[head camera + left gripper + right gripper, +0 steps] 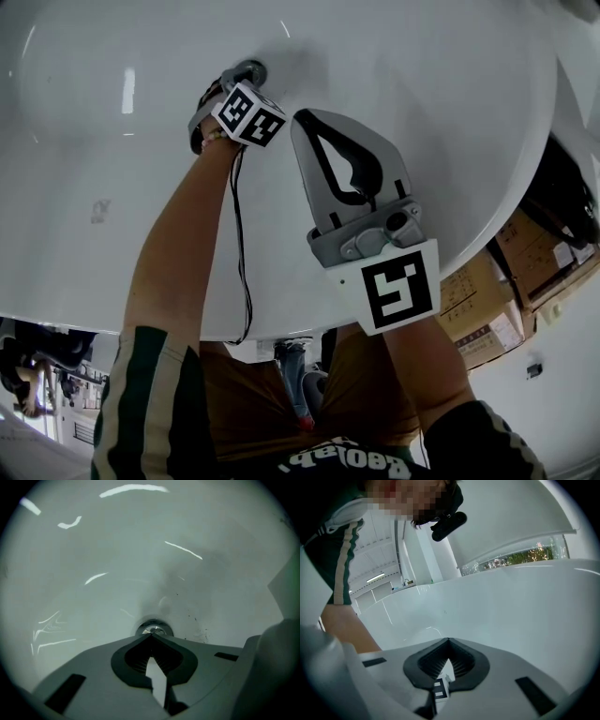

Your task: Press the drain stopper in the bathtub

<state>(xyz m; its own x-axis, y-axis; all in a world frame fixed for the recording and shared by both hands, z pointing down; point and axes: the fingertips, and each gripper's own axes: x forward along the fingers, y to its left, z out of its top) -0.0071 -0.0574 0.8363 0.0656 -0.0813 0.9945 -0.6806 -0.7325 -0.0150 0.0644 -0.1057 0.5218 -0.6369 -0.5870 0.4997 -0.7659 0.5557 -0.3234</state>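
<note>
At the bottom of the white bathtub (pixel 441 84) sits the drain stopper (pixel 153 629), a small round chrome cap set in the tub floor. The left gripper (pixel 151 637) reaches down to it, clenched tip to tip with nothing between the jaws. Its closed point sits over the stopper's near edge; whether it touches cannot be told. The right gripper (pixel 302 118) hangs well back from the stopper and higher, also closed and empty, pointing along the tub wall.

The stopper looks like hard, stiff, polished metal, so probably slippery under a narrow plastic tip. It is likely a spring-loaded cap fixed in the drain: nothing to lift or pinch, only to push. The press should probably land on the middle of the cap, straight down, since a push near the rim could skid off onto the glossy enamel around the stopper.
</note>
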